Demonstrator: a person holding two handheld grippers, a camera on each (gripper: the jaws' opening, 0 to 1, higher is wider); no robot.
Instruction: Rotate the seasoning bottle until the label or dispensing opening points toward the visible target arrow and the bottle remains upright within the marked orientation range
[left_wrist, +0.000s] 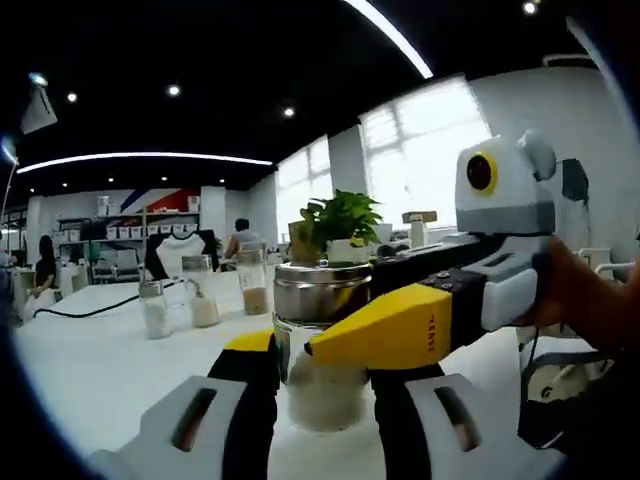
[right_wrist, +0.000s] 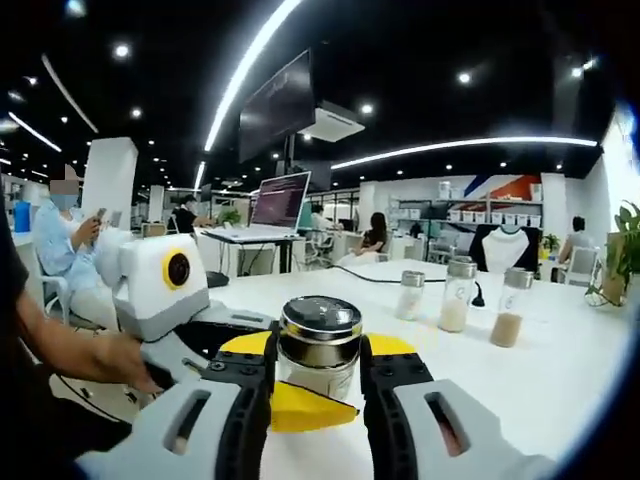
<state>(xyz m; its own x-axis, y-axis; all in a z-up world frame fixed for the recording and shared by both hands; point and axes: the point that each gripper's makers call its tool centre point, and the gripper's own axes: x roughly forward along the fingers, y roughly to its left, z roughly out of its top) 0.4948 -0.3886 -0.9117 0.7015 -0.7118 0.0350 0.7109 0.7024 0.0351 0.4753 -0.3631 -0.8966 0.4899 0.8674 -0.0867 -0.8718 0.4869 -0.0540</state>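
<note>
The seasoning bottle stands upright on the white table, a glass jar of pale powder with a steel lid. My left gripper is shut on its glass body, black pads pressed to both sides. The right gripper comes in from the right, and its yellow finger lies across the bottle just under the lid. In the right gripper view the bottle sits between the jaws of my right gripper, shut on its upper part. The left gripper's yellow finger crosses below.
Three more glass seasoning bottles stand farther back on the table, by a black cable. A potted plant is behind the held bottle. A person's hand holds the left gripper. An open laptop sits on a far desk.
</note>
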